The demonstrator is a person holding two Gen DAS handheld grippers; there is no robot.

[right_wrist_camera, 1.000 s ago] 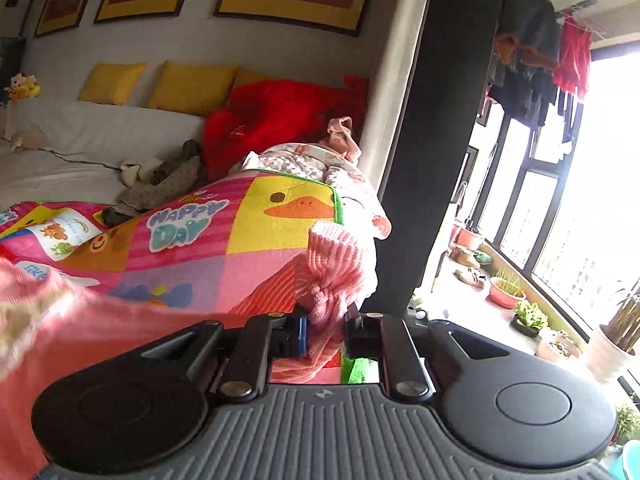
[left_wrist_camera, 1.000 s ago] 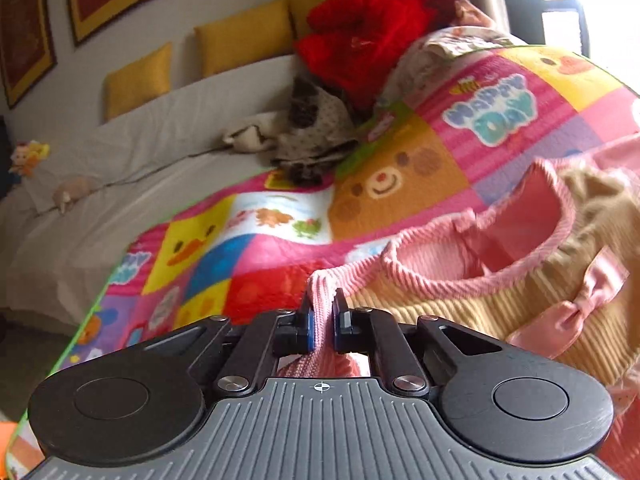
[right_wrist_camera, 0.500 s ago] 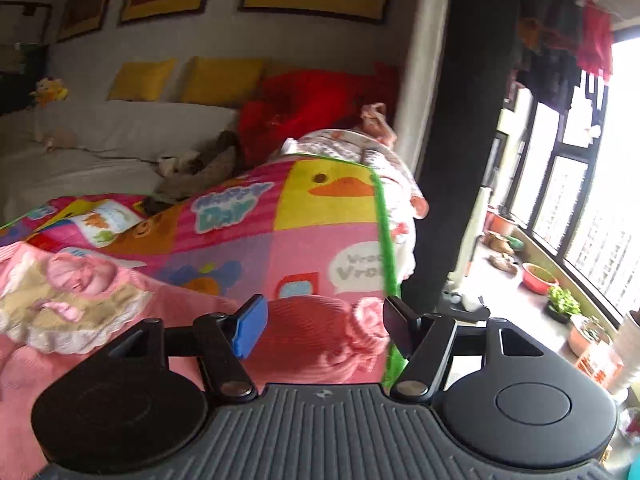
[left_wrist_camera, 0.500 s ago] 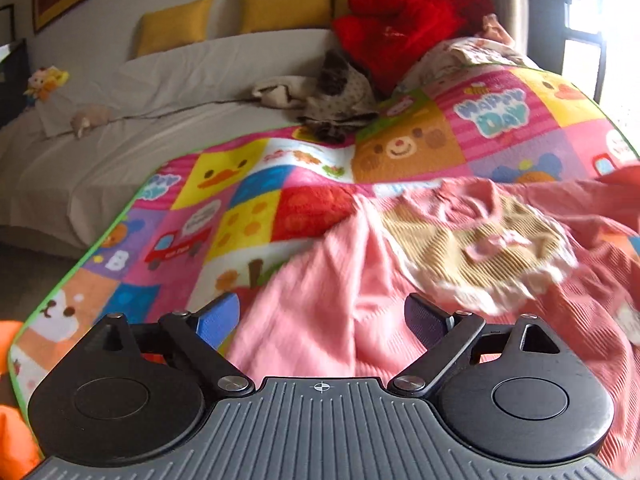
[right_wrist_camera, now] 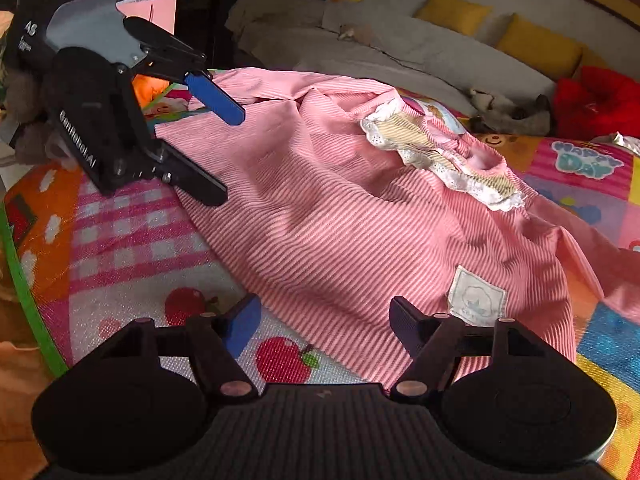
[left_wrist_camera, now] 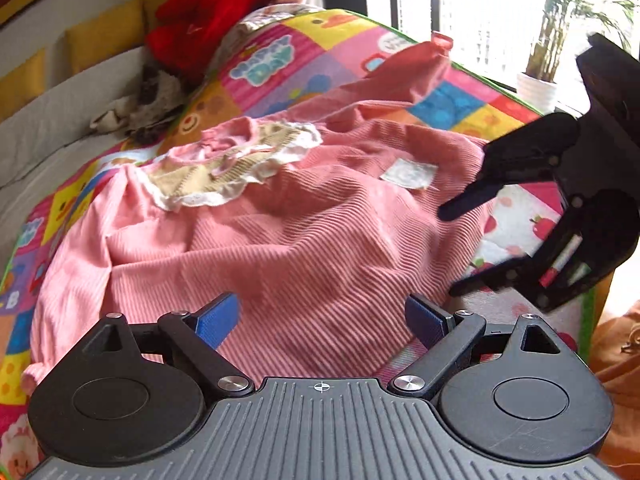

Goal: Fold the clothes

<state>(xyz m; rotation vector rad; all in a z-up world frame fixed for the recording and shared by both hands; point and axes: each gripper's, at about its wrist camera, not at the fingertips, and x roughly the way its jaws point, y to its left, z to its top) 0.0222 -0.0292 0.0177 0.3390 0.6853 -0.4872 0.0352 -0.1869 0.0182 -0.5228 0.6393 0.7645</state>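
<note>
A pink striped child's garment [left_wrist_camera: 304, 240] with a beige lace-trimmed collar [left_wrist_camera: 224, 168] and a white patch [left_wrist_camera: 408, 174] lies spread, rumpled, on the colourful play mat [left_wrist_camera: 460, 100]. It also shows in the right wrist view [right_wrist_camera: 360, 220]. My left gripper [left_wrist_camera: 320, 320] is open and empty over the garment's near hem; it also shows in the right wrist view [right_wrist_camera: 228, 152]. My right gripper [right_wrist_camera: 324, 320] is open and empty over the hem near the white patch [right_wrist_camera: 476, 300]; it also shows in the left wrist view [left_wrist_camera: 448, 252] at the garment's right edge.
The mat [right_wrist_camera: 132, 240] covers a bed. Yellow cushions [right_wrist_camera: 536, 46], a red blanket [left_wrist_camera: 208, 12] and a heap of small clothes [left_wrist_camera: 148, 104] lie at the far side. A window with a potted plant [left_wrist_camera: 548, 40] stands beyond the mat's right edge. Orange fabric [left_wrist_camera: 616, 360] lies at the near right.
Both grippers, shut on the pink garment a second ago, opened and let it drop onto the mat. Both have since swung round toward the garment's near hem.
</note>
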